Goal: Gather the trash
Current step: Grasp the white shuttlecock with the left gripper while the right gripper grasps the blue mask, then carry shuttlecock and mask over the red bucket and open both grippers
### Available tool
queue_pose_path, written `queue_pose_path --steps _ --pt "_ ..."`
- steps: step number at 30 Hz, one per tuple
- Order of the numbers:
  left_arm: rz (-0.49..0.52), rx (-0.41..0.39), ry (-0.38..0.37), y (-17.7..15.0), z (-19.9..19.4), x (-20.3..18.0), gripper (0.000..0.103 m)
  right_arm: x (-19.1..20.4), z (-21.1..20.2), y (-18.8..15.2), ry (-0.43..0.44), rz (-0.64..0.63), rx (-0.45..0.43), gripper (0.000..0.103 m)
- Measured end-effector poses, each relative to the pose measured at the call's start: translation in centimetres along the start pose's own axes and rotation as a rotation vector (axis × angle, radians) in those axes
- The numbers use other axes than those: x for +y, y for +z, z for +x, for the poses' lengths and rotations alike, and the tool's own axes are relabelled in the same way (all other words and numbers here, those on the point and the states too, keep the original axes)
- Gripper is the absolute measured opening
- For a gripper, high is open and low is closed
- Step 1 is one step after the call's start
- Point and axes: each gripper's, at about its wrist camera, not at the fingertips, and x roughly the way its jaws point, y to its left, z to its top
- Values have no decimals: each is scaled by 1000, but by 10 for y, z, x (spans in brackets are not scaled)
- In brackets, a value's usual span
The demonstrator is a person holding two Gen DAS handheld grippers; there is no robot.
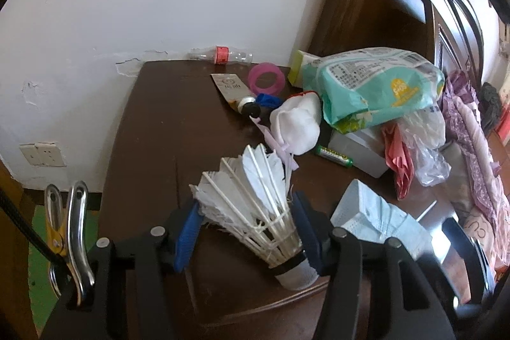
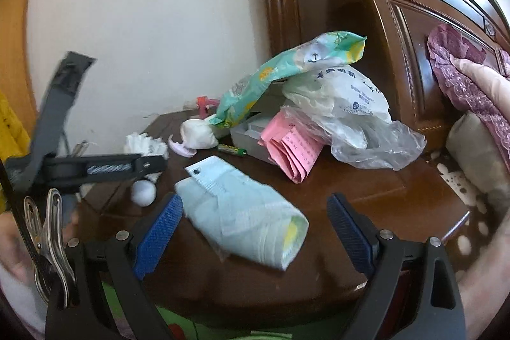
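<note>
Two grippers work over our dark tabletop [image 1: 153,123]: our right gripper [image 2: 255,225] has its jaws released around a folded blue mask [image 2: 242,212], while our left gripper [image 1: 245,231] clamps a feathered shuttlecock [image 1: 255,199] (cork toward us).

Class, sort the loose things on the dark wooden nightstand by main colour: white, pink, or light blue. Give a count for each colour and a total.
White: 2, the shuttlecock and the white wad
Pink: 2, the tape ring and the folded paper
Light blue: 1, the face mask
Total: 5
</note>
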Motion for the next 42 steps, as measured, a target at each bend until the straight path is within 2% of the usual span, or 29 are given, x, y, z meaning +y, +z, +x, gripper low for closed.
queue_pose_path --steps 8,11,14,16,23,28,31,38,42 --pt "-17 -4 -21 -3 -4 10 60 9 19 5 -46 -21 51 92" --pt "-19 -3 -21 -3 -4 11 61 12 27 2 -79 -42 88 86" --pt "-13 -12 -7 -4 -3 10 61 11 30 -2 -96 -35 107 79" --pt "0 -15 2 -5 -3 8 62 7 31 -6 -84 -8 115 70" --pt "4 -24 2 -7 -3 7 62 2 20 -15 -97 36 83 53" --pt "2 -27 0 -7 -4 8 62 1 10 -21 -91 59 73 35" --pt "16 -23 -8 -8 -6 8 62 -1 5 -23 -76 94 72 29" --pt "-2 -5 -61 -13 -21 12 57 1 -15 -30 -44 122 68 26" --pt "22 -26 -92 -22 -40 4 57 2 -33 -34 -40 138 51 26"
